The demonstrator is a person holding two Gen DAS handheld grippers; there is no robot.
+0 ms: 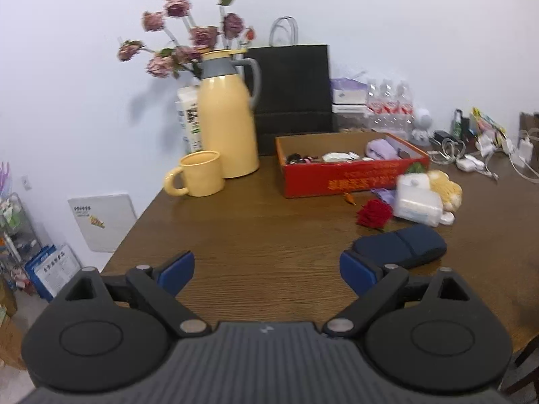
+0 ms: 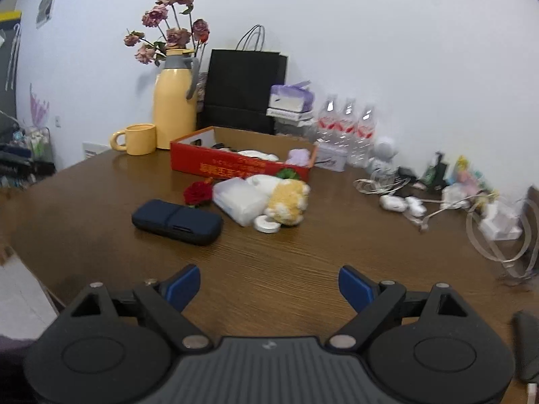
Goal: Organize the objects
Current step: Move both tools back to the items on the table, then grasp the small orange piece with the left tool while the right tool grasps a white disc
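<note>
Here navy case just beyond left claw.

A shallow red cardboard box sits mid-frame, open, holding small items. Below it lie a red fabric rose, translucent plastic case, yellow-white plush toy and a flat dark-blue oblong pouch.

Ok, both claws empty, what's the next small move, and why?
Probably ease the left claw forward and to the right onto the dark blue case. It lies loose on the table nearest that claw, outside the red box, and both claws are open and empty.
</note>
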